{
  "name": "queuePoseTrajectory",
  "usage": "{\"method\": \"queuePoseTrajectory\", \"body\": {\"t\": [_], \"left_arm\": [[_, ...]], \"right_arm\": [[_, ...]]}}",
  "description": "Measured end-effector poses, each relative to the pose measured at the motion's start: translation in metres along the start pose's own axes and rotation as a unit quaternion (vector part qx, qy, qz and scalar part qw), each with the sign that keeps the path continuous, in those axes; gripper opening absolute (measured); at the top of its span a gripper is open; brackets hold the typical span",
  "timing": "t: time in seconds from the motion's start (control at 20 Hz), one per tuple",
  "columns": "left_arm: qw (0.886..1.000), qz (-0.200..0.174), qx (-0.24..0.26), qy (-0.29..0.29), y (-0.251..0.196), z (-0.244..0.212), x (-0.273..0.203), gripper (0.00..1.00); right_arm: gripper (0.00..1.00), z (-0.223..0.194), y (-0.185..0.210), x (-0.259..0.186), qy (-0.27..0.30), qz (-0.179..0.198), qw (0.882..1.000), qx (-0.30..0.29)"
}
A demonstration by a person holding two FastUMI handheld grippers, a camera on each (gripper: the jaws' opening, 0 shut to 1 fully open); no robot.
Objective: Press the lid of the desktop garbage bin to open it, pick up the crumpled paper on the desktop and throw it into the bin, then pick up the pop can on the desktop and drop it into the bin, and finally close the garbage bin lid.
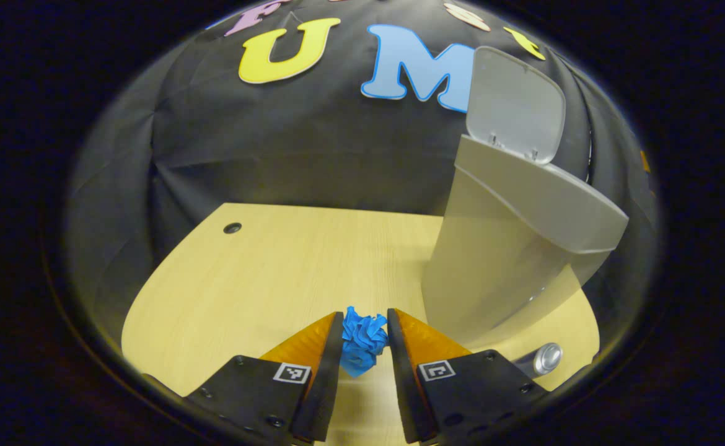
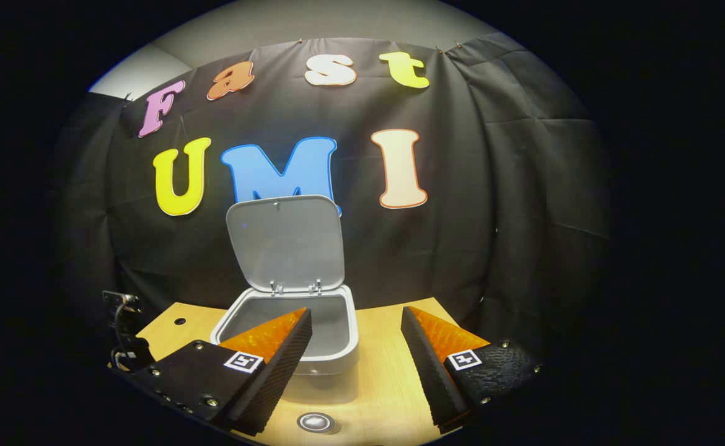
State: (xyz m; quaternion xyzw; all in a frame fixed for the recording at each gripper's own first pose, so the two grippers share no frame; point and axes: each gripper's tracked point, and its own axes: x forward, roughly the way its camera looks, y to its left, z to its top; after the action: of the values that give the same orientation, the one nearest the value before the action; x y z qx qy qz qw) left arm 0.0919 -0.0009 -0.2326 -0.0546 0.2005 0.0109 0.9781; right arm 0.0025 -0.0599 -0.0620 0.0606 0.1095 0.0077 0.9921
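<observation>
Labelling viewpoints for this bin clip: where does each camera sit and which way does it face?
Left gripper view: low over the pale wooden desk, facing the crumpled blue paper between its left gripper fingers.
Right gripper view: higher, facing the booth wall across the bin's open mouth; right gripper open, empty.
Shared: grey plastic bin with raised lid, silver pop can.

pop can half hidden behind bin, crumpled paper underside unseen

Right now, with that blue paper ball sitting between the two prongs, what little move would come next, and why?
Probably lift the left tool and carry the crumpled paper toward the bin. Its fingers look closed against the ball, and the lid stands open.
</observation>
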Motion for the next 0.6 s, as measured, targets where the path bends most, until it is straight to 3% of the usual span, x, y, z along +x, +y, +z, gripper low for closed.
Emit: {"method": "queuePoseTrajectory", "body": {"t": [0.2, 0.6], "left_arm": [[0.998, -0.019, -0.009, -0.055, -0.011, 0.056, -0.022, 0.46], [0.985, -0.071, 0.013, -0.159, -0.069, 0.139, -0.076, 0.51]], "right_arm": [[0.93, -0.003, 0.007, 0.003, 0.002, 0.012, 1.0, 0.009], [0.93, -0.005, 0.0, 0.001, -0.001, 0.008, 1.0, 0.021]]}}
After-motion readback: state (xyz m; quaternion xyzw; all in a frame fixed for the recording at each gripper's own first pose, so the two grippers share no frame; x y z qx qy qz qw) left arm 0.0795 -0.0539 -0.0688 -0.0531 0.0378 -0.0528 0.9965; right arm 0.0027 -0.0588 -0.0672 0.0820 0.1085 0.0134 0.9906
